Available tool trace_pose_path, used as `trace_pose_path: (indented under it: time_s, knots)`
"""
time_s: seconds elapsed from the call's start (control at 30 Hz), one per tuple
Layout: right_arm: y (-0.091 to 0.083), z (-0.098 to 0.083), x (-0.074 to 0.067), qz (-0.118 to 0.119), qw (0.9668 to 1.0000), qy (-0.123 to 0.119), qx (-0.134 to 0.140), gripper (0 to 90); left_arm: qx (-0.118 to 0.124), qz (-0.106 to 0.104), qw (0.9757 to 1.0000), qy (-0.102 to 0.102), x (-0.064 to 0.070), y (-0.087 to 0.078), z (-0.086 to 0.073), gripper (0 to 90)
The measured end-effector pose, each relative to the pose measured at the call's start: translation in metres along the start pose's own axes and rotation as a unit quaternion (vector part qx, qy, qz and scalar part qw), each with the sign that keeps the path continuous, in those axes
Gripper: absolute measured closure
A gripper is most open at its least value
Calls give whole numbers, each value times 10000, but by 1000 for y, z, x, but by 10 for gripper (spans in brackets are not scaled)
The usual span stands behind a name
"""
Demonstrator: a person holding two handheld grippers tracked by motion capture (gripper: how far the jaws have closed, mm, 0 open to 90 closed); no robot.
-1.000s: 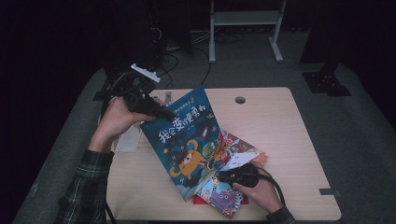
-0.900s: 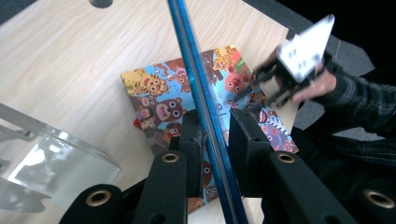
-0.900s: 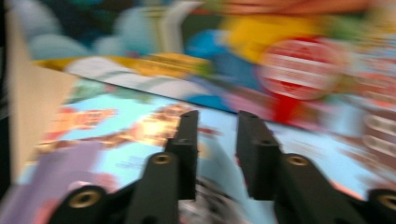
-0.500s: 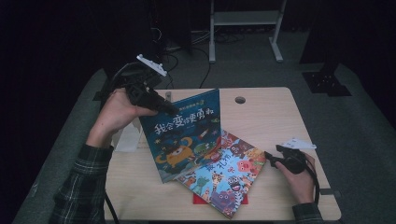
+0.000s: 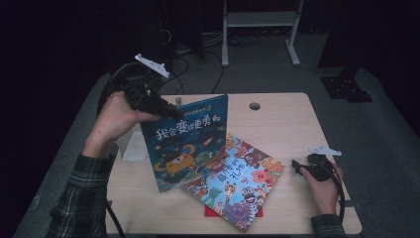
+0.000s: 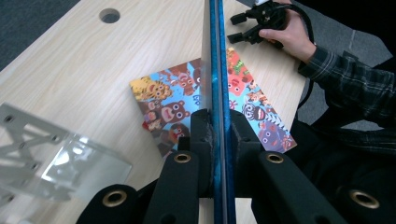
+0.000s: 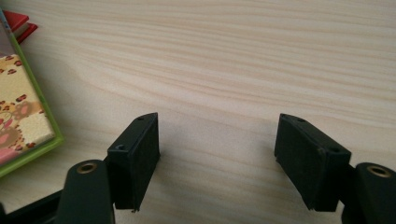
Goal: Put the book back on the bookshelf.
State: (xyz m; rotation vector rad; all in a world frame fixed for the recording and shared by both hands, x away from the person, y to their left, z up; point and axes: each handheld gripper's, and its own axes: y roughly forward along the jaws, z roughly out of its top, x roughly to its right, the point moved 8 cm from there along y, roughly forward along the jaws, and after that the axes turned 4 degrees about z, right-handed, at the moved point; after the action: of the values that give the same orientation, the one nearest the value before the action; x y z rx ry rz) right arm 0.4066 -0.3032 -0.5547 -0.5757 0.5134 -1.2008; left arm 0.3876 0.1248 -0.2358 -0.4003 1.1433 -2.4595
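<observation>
L gripper (image 5: 168, 110) is clamped on the top edge of the blue book (image 5: 185, 141), near its upper left corner. In the left gripper view the pads (image 6: 205, 135) press both faces of the book, seen edge-on between them (image 6: 215, 70). Book is held up and tilted, its lower edge down on the bench (image 5: 282, 114) and overlapping the 2nd book (image 5: 237, 183).

The 2nd book, w/ a cartoon-animal cover, lies flat at bench centre toward the near edge, turned diagonal. A red item (image 5: 213, 212) pokes out from under its near corner; can't tell what it is. A clear plastic stand (image 6: 60, 163) sits by the bench's left edge, just beside the L gripper.

R gripper (image 5: 299, 166) is well apart from both books, low over bare wood near the bench's right edge, toward the near right corner. Its jaws have just been opening and stand spread w/ nothing between them; the right gripper view has only wood grain in the gap, w/ a green-edged book corner (image 7: 23, 126) off to one side.

Round cable hole (image 5: 255, 106) near the far edge.
</observation>
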Motion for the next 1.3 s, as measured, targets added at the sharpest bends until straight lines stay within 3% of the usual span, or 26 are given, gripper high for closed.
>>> trace_pose_path:
  time_s: [0.27,0.7,1.03,1.3]
  knots:
    - [2,-1,-1,-15,10000,3,-62,184,138,125,9996,-204,-11,-25,-18,825]
    - [2,-1,-1,-16,10000,14,-67,182,419,451,9961,-632,-34,-70,-56,824]
    - [2,-1,-1,-16,10000,0,-63,182,609,799,9887,-1111,-54,-102,-94,824]
    - [2,-1,-1,-18,10000,7,-63,182,736,1134,9784,-1562,-70,-127,-129,824]
